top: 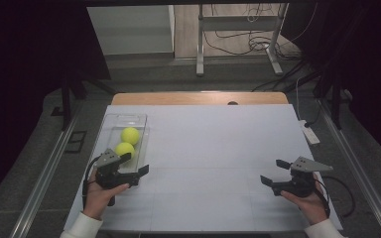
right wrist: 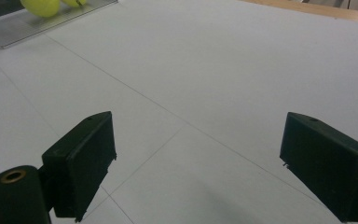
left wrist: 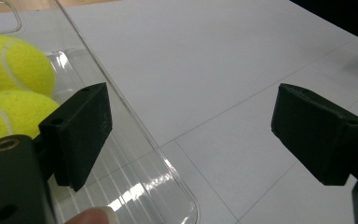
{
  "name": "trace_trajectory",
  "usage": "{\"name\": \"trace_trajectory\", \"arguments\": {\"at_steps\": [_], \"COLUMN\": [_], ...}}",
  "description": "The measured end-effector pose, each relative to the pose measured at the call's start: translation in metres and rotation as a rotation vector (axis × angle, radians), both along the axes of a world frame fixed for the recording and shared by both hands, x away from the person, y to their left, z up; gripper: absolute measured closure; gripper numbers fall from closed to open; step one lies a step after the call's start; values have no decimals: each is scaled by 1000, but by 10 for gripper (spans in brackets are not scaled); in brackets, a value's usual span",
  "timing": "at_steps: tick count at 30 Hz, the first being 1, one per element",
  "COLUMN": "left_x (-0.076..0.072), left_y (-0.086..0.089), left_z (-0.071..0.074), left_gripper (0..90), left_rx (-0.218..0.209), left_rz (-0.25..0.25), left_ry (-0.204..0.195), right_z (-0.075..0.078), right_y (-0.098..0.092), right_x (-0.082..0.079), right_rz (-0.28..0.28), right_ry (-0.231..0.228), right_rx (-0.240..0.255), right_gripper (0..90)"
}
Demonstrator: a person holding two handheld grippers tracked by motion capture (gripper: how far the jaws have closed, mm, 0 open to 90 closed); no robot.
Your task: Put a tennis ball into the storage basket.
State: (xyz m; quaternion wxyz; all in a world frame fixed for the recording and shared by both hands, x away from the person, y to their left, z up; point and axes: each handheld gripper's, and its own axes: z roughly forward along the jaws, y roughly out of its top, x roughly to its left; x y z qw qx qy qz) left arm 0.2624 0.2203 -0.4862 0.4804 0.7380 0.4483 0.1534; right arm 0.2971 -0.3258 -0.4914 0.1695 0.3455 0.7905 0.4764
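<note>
I hold my left tool (top: 135,164) at the lower left of the high view, right at the near end of the clear tray (top: 114,121), with its jaws wide apart and nothing between them. One jaw hangs over the tray's near part, the other sits out over the white bench (top: 218,148), so the tray's right wall runs between them. In the left gripper view that wall (left wrist: 121,105) cuts diagonally from the top left toward the bottom middle, and the two balls sit at the far left of the frame, one (left wrist: 14,58) above the other (left wrist: 9,116), touching or nearly so.

In the high view the balls lie in the tray's middle stretch, the near ball (top: 124,148) just beyond my left tool and the far ball (top: 130,135) behind it. I judge I am placed this way either to go in for the near ball or to take the tray by its wall; the jaws straddle the wall, so which one I cannot say for sure.

My right tool (top: 272,172) waits at the lower right of the high view, well apart from the tray, jaws spread and empty over bare bench. In the right gripper view the tray (right wrist: 46,25) and balls sit small at the upper left, so this tool faces them across the bench, ready but idle.
</note>
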Motion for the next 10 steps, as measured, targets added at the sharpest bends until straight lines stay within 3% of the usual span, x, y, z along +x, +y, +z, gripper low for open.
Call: {"name": "trace_trajectory", "arguments": {"at_steps": [10], "left_x": [0], "left_y": [-1], "left_z": [1], "left_gripper": [135], "left_rx": [-1], "left_rz": [-2], "left_ry": [-3], "right_z": [1], "right_y": [-2], "right_x": [1], "right_rz": [5], "right_ry": [-1], "right_rx": [10], "right_gripper": [107]}}
